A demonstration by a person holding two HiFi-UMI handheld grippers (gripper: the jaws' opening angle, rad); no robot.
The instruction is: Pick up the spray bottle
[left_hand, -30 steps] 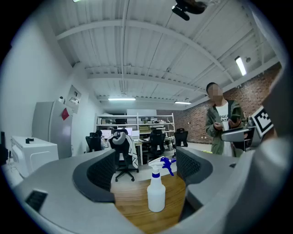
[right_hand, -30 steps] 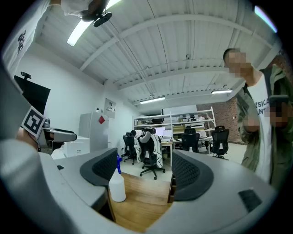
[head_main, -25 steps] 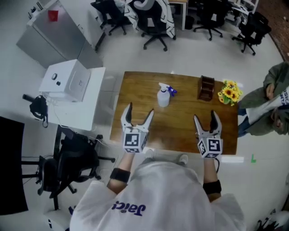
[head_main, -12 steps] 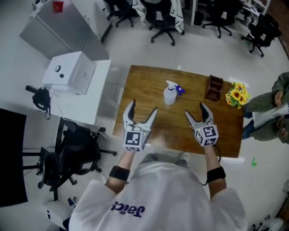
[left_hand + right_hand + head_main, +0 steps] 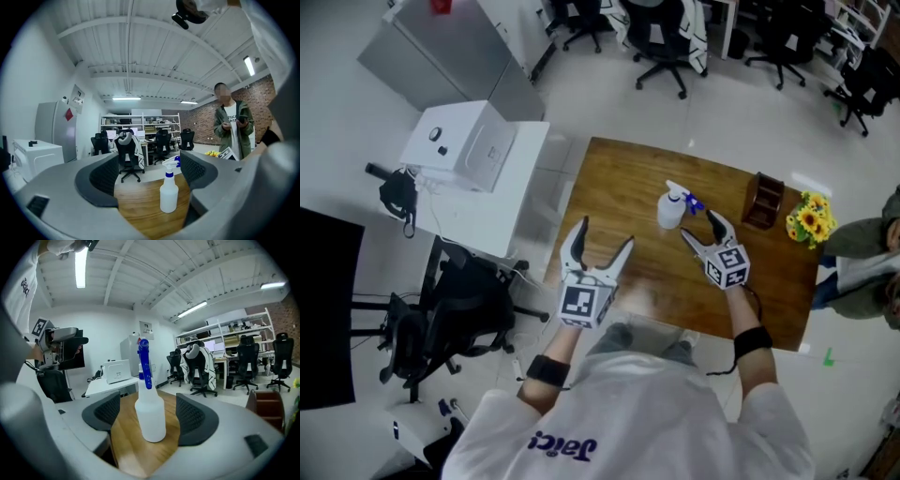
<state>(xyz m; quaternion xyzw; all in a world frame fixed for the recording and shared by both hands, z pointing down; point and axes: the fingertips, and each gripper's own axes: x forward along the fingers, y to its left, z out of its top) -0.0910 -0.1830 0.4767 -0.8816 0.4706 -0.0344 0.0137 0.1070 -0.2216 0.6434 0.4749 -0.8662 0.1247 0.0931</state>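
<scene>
The spray bottle (image 5: pixel 672 207) is white with a blue nozzle and stands upright near the far middle of the wooden table (image 5: pixel 628 197). My right gripper (image 5: pixel 702 227) is open, its jaws reaching toward the bottle from the near right. In the right gripper view the bottle (image 5: pixel 150 416) stands just between the two open pads (image 5: pixel 196 417), untouched. My left gripper (image 5: pixel 602 242) is open over the table's near left part. In the left gripper view the bottle (image 5: pixel 168 192) shows farther off, ahead and to the right.
A brown wooden holder (image 5: pixel 764 200) and yellow flowers (image 5: pixel 810 219) sit at the table's far right. A person in a green jacket (image 5: pixel 862 246) stands beyond the right edge. A white machine (image 5: pixel 464 146) rests on a white side table, with office chairs (image 5: pixel 464 309) around.
My right gripper has moved forward and left, from the table's near right up to the spray bottle. The left gripper has stayed open over the near left.
</scene>
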